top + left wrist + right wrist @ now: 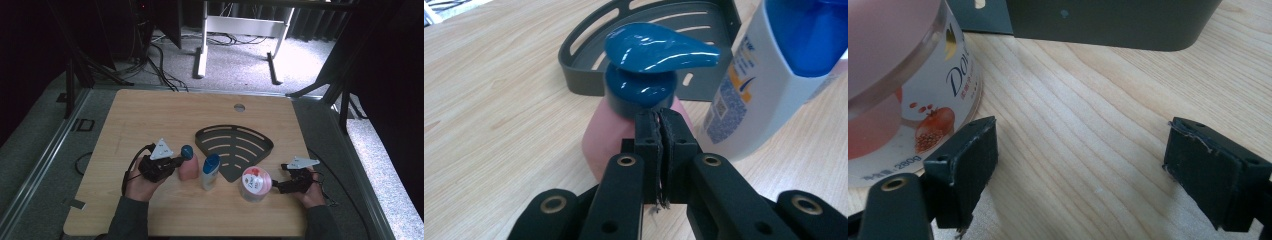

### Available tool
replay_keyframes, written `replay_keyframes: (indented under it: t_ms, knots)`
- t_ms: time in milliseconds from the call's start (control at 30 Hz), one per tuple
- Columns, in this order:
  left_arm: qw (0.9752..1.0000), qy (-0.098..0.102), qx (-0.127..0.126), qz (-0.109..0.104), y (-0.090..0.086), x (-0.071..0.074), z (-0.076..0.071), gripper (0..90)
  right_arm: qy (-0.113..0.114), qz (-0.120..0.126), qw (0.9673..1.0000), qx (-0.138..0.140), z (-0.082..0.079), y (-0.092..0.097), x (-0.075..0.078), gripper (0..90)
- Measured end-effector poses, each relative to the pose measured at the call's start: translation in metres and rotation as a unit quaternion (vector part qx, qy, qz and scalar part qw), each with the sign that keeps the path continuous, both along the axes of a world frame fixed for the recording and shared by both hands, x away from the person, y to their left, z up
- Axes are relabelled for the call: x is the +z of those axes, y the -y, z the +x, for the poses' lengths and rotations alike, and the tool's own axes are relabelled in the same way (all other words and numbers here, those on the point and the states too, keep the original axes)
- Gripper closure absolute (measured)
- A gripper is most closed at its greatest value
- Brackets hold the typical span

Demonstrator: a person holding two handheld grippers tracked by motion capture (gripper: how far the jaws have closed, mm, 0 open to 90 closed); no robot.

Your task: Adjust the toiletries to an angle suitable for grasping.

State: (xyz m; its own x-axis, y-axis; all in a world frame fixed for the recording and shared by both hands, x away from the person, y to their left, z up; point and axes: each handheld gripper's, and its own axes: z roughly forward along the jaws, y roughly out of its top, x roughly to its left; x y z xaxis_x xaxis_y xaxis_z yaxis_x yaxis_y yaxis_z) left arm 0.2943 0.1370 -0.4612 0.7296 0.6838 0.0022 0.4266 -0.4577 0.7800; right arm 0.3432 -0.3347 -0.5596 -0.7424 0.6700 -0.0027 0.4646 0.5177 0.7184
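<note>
High view: pink pump bottle [188,166] stands left of the dark corner rack [234,145], not yet in it | Left gripper view: left gripper [659,125] jaws pressed together, empty (just beside the pump collar) | Right gripper view: right gripper [1083,155] jaws wide beside the pink jar [898,90]; loading remains.

Black left claw [659,125] with brass-ringed screws; person wears dark sleeves [127,220].

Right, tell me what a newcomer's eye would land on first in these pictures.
First the pink pump bottle with its glossy blue pump head, near the table's front left, with the left tongs shut, nothing between the pads, just below that head. Beside it on the right stands a white bottle with a blue cap. Behind both lies a dark slotted corner shelf, and a pink-lidded jar sits by the open right tongs.
</note>
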Motion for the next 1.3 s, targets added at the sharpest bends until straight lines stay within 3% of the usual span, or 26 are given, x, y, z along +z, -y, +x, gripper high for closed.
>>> replay_keyframes:
  t_ms: [267,400,500,800,1300]
  knots:
    - [0.9997,0.009,-0.024,0.001,0.017,-0.005,-0.002,86.3,0.0,0.0,1.0,0.001,0.0,0.0,0.0,13.6]
    - [0.9995,0.006,-0.029,0.014,0.023,-0.009,-0.001,86.5,0.0,0.0,1.0,0.002,0.0,0.0,0.0,13.6]
    - [0.9994,0.009,-0.022,0.025,0.026,-0.012,0.0,86.5,0.0,0.0,1.0,0.002,0.0,0.0,0.0,13.6]
    - [0.9998,0.011,-0.018,0.006,0.021,-0.017,0.005,87.0,0.0,0.0,1.0,0.002,0.0,0.0,0.0,13.6]
    - [0.9997,0.015,0.003,0.018,0.025,-0.027,0.016,86.6,0.0,0.0,1.0,0.003,0.001,0.0,0.0,13.6]
